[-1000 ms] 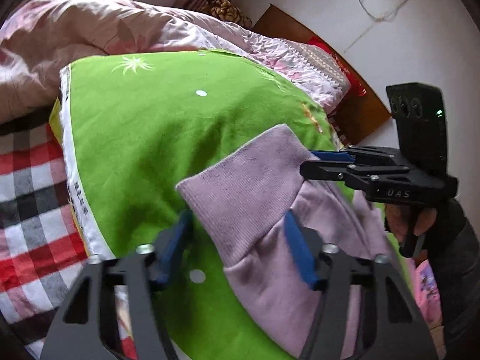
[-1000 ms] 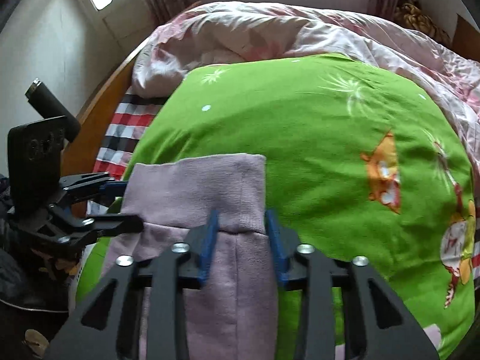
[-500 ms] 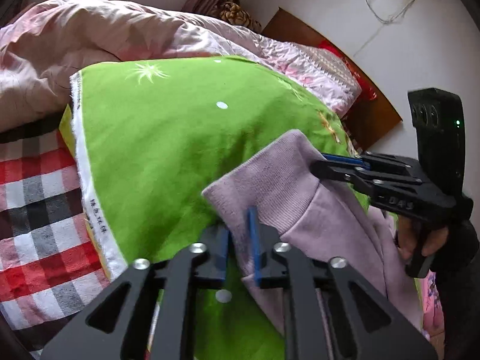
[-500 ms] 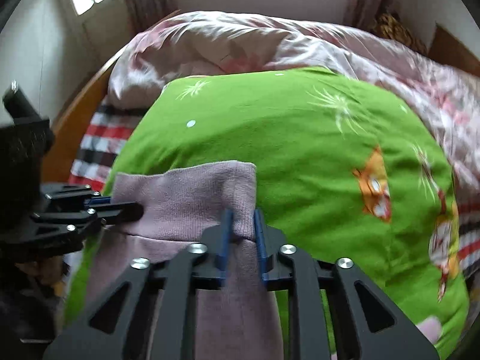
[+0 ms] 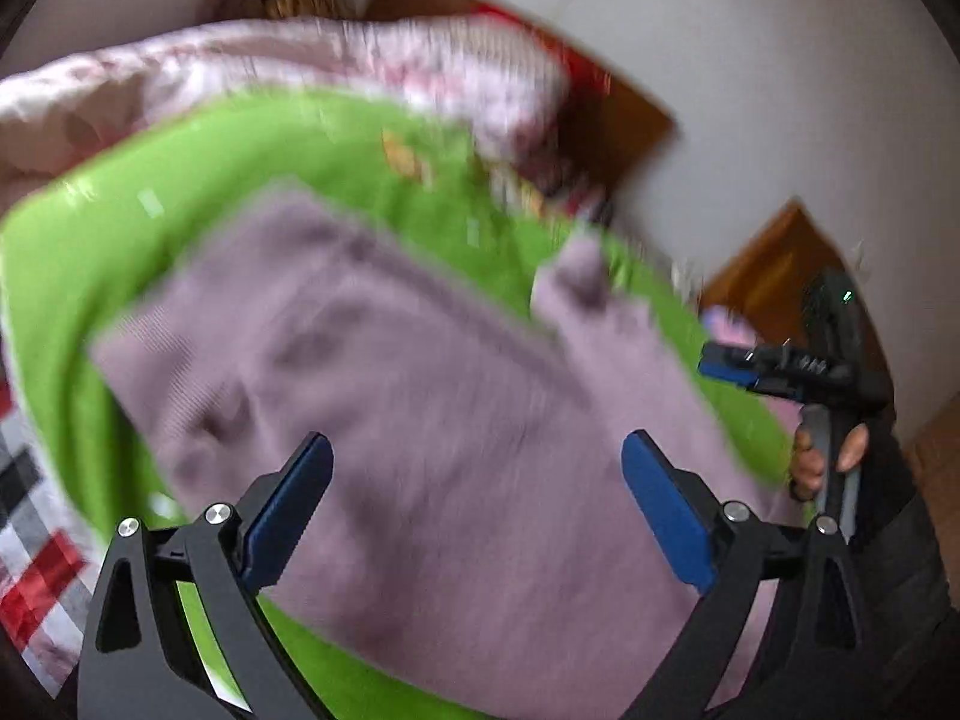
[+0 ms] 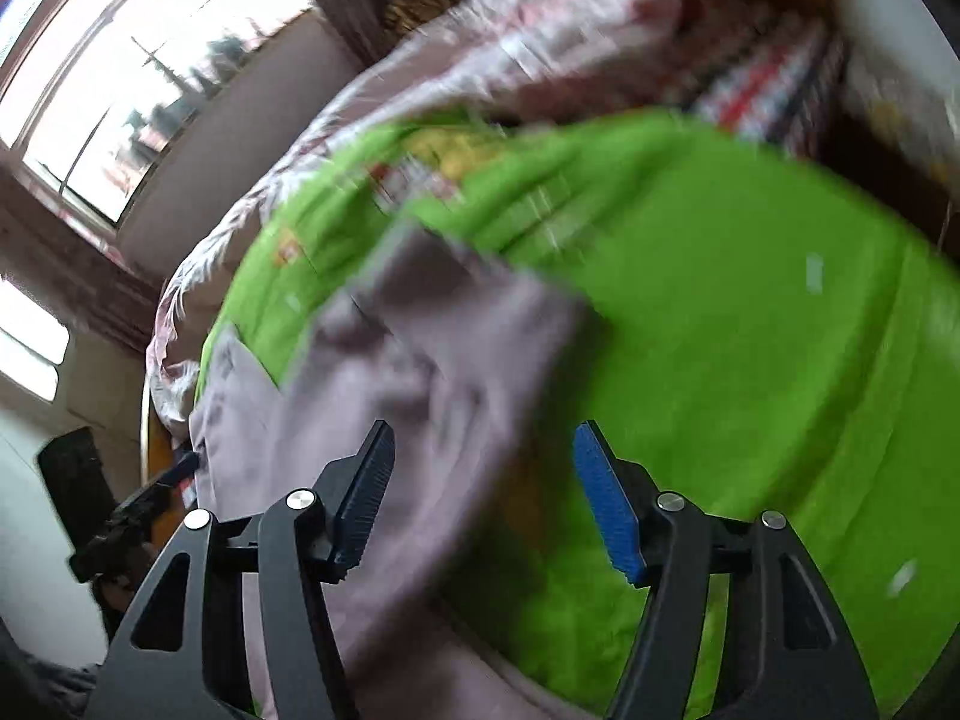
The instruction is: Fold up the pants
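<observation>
The lilac pants [image 5: 420, 408] lie folded on a green sheet [image 5: 90, 276] on the bed. Both views are motion-blurred. My left gripper [image 5: 474, 510] is open and empty, just above the near part of the pants. My right gripper [image 6: 483, 498] is open and empty, over the right edge of the pants [image 6: 384, 396] where they meet the green sheet [image 6: 750, 360]. The right gripper also shows at the right of the left wrist view [image 5: 732, 369], beside the pants. The left gripper shows dimly at the left edge of the right wrist view [image 6: 180, 471].
A pink floral quilt [image 5: 180, 78] is bunched at the far side of the bed. A red and black checked sheet [image 5: 30, 570] lies left of the green sheet. A wooden headboard [image 5: 600, 114] and white wall stand behind. A window [image 6: 120, 72] is at the left.
Both grippers were shut on the pants' cuff half a second ago; now both are open and empty. The pants lie folded over, and both cameras have swung quickly.
</observation>
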Motion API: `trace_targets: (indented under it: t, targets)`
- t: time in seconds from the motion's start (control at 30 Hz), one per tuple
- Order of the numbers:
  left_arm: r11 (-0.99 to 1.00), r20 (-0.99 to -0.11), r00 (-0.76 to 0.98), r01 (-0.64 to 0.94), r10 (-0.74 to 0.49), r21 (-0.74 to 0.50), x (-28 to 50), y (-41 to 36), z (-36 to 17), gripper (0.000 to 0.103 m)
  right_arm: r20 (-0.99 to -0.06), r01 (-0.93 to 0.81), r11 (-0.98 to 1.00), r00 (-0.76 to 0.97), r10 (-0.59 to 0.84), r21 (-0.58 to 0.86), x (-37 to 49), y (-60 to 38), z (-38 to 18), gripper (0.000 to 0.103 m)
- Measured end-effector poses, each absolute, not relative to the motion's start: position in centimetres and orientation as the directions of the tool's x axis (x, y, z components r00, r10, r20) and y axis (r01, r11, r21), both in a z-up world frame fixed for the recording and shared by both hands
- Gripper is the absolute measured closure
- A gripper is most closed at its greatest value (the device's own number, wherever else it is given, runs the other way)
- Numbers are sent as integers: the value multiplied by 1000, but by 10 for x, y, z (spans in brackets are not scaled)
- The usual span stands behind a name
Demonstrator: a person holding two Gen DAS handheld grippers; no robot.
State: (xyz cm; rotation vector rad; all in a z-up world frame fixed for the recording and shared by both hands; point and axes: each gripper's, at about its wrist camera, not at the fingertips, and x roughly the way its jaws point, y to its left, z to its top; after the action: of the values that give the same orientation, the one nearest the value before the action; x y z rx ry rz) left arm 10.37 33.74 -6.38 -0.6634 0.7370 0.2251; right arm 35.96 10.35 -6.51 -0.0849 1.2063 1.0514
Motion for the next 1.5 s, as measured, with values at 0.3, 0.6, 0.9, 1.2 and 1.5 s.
trace_targets:
  t: [0.3,0.6,0.9,1.2,1.5]
  targets:
    - [661,-624,781,-480,22,-577,43,373,-49,6,-748,-823,448,42,662,350,305,146,-34,94]
    - [483,-589,802,-558,103,-675,-32,389,-70,6,-749,-960,-47,-245,616,275,127,284,24,58]
    - [516,-507,860,-459,55,-723,-26,384,-64,16,-776,-984,103,-49,629,146,195,292,-9,59]
    - [563,-580,814,-495,33,-662,40,391,-71,36,-795,-991,-2,-107,597,132,204,318,-37,61]
    - [561,-600,798,-519,49,-645,41,395,-79,88,-801,-992,-28,-113,588,119,213,325,-49,88]
